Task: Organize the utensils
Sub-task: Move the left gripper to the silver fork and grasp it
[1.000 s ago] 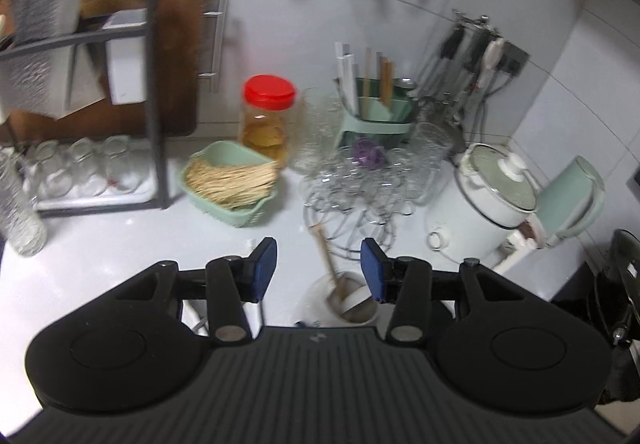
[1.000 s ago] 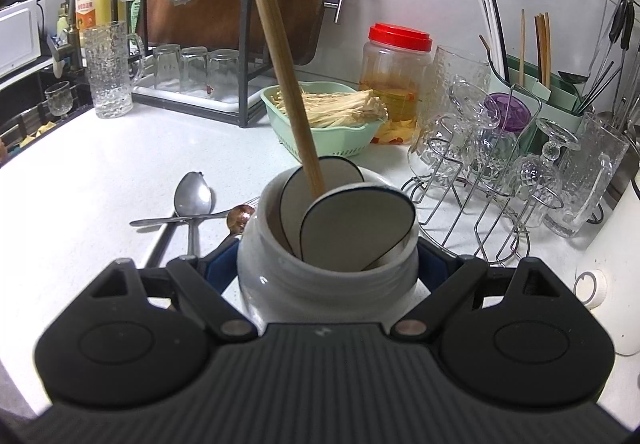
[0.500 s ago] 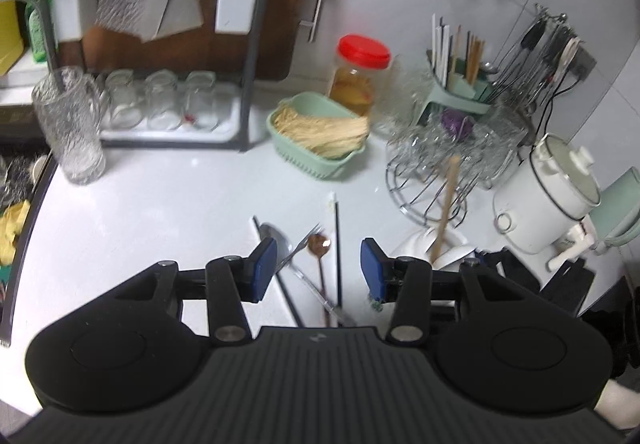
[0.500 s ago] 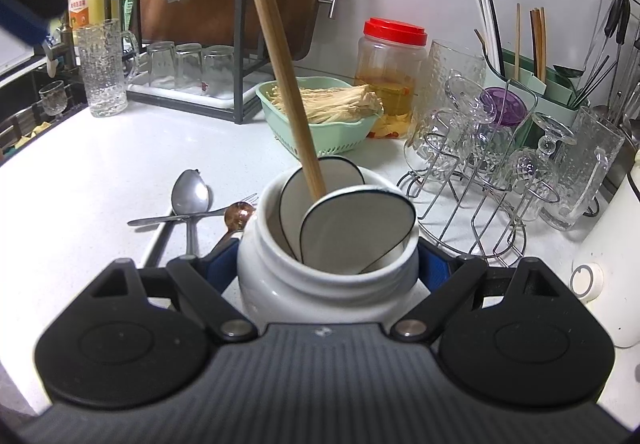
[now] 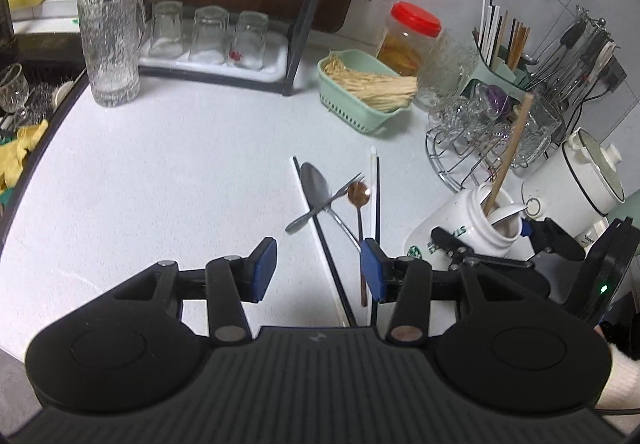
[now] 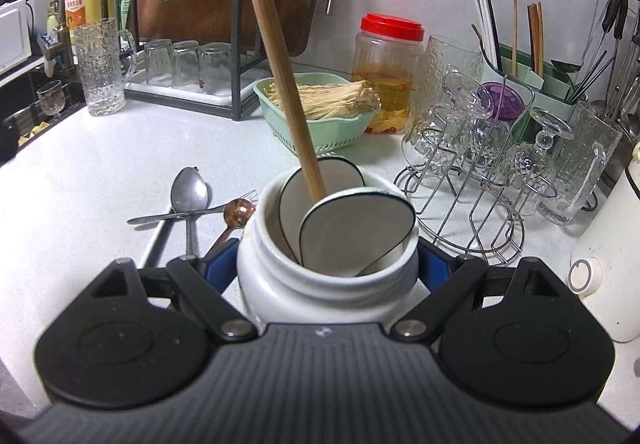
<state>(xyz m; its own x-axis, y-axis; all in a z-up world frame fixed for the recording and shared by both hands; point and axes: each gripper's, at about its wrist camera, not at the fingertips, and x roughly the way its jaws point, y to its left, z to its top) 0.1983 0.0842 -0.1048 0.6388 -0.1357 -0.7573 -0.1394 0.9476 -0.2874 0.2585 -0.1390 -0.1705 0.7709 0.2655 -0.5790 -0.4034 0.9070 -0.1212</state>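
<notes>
Lowered since earlier, the left gripper [image 5: 318,270] hovers jaws spread over the spoons [image 5: 316,183], while the right gripper [image 6: 326,268] pinches the white jar [image 6: 320,284].

The left gripper [image 5: 318,270] is hovering with its jaws apart over loose cutlery lying mid-counter [image 5: 160,179]: a steel spoon [image 5: 316,183], a fork [image 5: 324,199], a copper spoon [image 5: 359,195] and chopsticks [image 5: 374,195]. Toward the counter's right edge, the right gripper [image 5: 480,234] is clamping a white jar [image 5: 460,228] containing a wooden stick [image 5: 510,155].
</notes>
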